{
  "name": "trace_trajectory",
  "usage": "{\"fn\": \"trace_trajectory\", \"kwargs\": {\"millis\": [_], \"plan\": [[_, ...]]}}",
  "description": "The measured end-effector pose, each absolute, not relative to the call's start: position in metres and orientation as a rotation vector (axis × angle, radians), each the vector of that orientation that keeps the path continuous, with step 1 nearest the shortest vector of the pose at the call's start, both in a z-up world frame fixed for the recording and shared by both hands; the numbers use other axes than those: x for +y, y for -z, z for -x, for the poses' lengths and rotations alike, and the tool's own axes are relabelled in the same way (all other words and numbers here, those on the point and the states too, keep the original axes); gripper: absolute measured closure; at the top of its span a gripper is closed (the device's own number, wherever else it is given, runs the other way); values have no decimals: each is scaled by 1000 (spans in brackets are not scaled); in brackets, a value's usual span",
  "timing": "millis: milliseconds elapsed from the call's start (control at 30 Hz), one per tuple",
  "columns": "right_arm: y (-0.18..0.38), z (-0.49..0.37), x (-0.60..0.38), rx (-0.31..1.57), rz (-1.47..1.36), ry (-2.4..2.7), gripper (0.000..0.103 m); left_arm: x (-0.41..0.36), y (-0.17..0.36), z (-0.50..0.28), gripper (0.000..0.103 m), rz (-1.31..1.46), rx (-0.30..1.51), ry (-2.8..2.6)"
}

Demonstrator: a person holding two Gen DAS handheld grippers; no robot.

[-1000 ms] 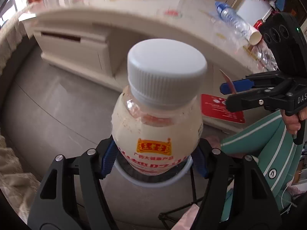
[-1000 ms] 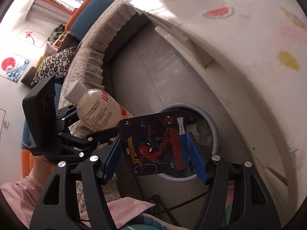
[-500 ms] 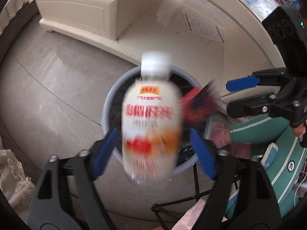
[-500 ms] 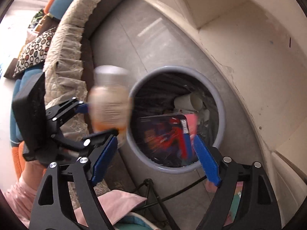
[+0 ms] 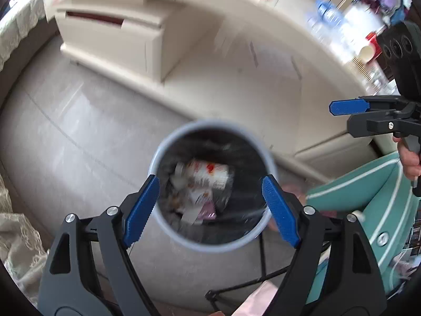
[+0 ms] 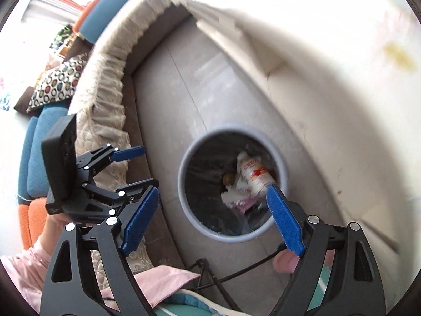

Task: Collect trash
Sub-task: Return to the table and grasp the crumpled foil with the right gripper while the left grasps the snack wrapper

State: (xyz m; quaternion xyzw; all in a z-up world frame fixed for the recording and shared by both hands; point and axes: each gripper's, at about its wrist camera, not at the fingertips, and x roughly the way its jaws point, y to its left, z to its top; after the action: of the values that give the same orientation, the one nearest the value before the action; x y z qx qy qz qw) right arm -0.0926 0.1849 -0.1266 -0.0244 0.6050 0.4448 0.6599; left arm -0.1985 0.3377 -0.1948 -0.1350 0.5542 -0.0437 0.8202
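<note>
Trash bottle (image 5: 202,175) lay down in the grey bin (image 5: 168,144), at twelve o'clock from the left gripper (image 5: 210,205); both it and the right gripper (image 6: 213,216) hung released and empty above, jaws just opened to drop their loads

A pale grey rim is seen on the bin (image 5: 158,155), with a black liner inside. The bottle (image 6: 255,175) is cream with red print. Blue pads are carried on black jaws. The cushion (image 6: 58,84) is patterned with coloured rings.
</note>
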Motion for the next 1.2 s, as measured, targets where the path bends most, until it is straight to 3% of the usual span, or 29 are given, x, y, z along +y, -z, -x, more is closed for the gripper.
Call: {"fn": "trace_trajectory", "kwargs": {"millis": [133,233,367,567,633,733,1100,1200], "plan": [[69,82,143,1212,39,-988,19,318,144,178,25,272,1062,180],[29,69,97,1099,60,-904,15,283,109,152,17,169,986,243],[6,45,23,1041,73,-717,14,222,85,108,15,102,945,362],[21,22,-82,1079,-32,-512,14,136,89,46,15,63,983,494],[28,18,-109,1086,-86,-487,14,119,93,32,7,84,997,518],[44,12,-142,1106,-177,-457,14,101,102,12,7,107,1034,543],[102,-5,-143,1174,-270,-483,15,65,142,-23,7,46,1136,509],[112,-8,-135,1178,-238,-497,25,58,147,-25,7,-8,1120,489]]}}
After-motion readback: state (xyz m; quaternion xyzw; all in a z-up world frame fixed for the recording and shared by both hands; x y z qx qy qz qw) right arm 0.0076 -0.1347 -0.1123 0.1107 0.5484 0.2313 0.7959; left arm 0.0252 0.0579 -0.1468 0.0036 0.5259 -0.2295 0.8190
